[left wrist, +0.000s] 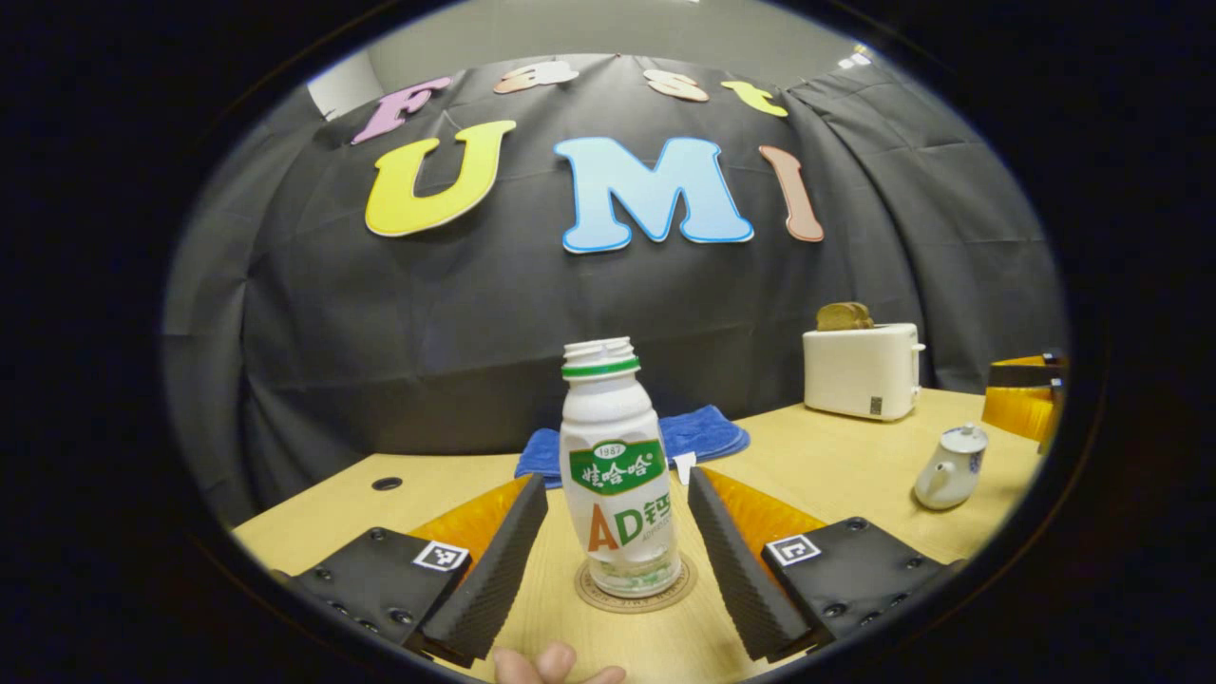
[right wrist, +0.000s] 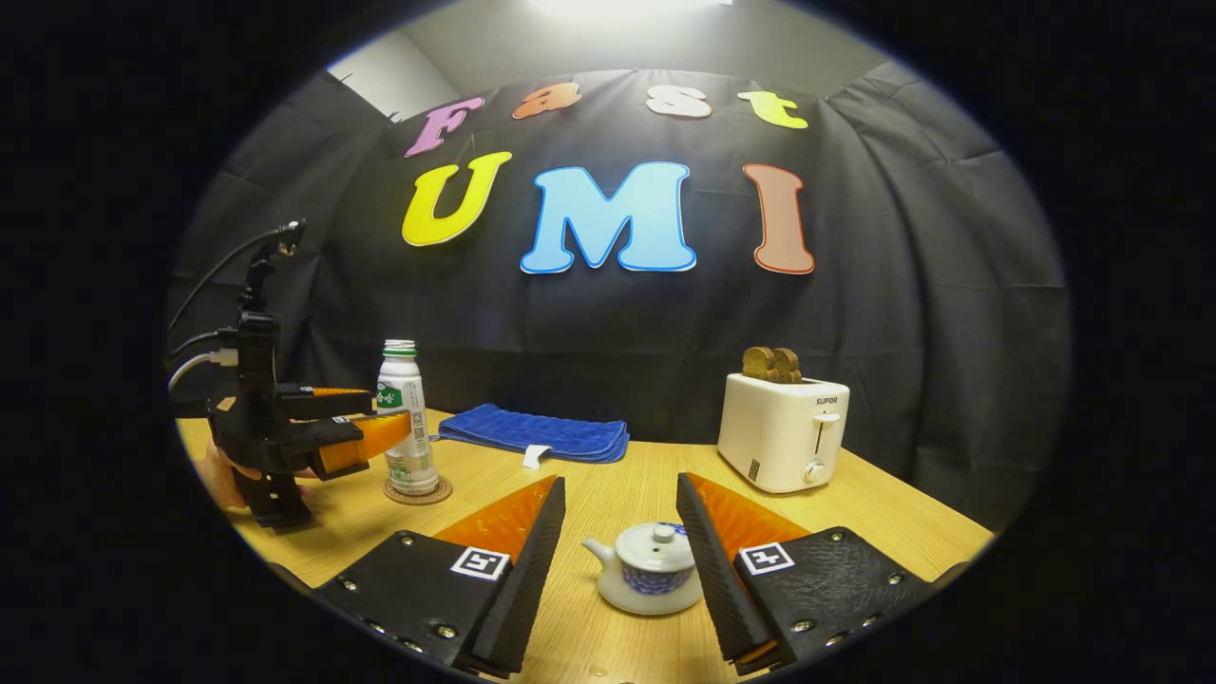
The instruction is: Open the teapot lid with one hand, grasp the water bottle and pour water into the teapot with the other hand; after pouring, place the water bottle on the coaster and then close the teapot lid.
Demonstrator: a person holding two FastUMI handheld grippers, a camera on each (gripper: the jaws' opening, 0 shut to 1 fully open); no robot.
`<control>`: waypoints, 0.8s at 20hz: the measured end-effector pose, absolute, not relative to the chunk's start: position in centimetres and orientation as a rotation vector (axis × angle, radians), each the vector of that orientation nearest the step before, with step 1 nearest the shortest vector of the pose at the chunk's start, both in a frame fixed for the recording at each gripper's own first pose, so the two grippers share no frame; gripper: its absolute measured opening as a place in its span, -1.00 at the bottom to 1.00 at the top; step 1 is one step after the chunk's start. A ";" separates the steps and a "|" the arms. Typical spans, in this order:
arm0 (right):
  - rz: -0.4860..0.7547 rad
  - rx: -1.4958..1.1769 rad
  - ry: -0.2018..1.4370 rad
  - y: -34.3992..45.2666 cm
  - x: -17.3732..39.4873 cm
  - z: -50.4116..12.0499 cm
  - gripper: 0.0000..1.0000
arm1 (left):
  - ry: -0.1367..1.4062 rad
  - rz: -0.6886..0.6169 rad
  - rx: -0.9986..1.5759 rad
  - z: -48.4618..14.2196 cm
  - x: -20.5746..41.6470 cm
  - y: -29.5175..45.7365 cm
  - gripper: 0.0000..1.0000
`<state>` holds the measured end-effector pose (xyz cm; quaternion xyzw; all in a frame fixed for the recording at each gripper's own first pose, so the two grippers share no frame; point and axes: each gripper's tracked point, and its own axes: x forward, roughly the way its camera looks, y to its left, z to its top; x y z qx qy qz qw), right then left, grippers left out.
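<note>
A white water bottle with a green label and no cap stands upright on a round coaster. My left gripper is open, one finger on each side of the bottle with a gap to both. The right gripper view shows the same: the left gripper, held by a hand, straddles the bottle on its coaster. The small white teapot with blue pattern sits with its lid on, between the fingers of my open right gripper, untouched. The teapot also stands at the right of the left gripper view.
A white toaster with toast in it stands at the back right of the wooden table. A folded blue cloth lies at the back middle. The black cloth wall closes off the far side. Fingertips of a hand show at the bottom.
</note>
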<state>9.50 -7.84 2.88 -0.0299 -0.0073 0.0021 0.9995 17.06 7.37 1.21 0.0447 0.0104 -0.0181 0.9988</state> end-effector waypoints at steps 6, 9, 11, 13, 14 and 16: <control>-0.038 -0.035 -0.028 -4.9 5.5 4.0 0.46 | -0.024 -0.013 -0.008 3.2 6.4 5.4 1.00; -0.005 0.013 -0.020 -1.2 2.1 1.9 0.94 | -0.056 0.026 -0.018 2.4 1.3 4.5 0.98; -0.009 -0.011 -0.013 -0.1 1.0 0.6 0.96 | -0.089 0.030 0.033 2.7 -1.1 3.3 1.00; -0.013 0.008 0.004 0.7 0.2 0.0 0.95 | -0.065 0.016 0.058 1.2 -2.3 1.7 1.00; -0.018 -0.004 0.002 0.8 0.1 0.2 0.95 | -0.024 -0.006 0.039 0.2 -2.3 0.9 1.00; -0.027 -0.002 0.003 0.9 -0.4 0.2 0.94 | 0.006 -0.001 -0.022 -0.3 -2.7 0.6 1.00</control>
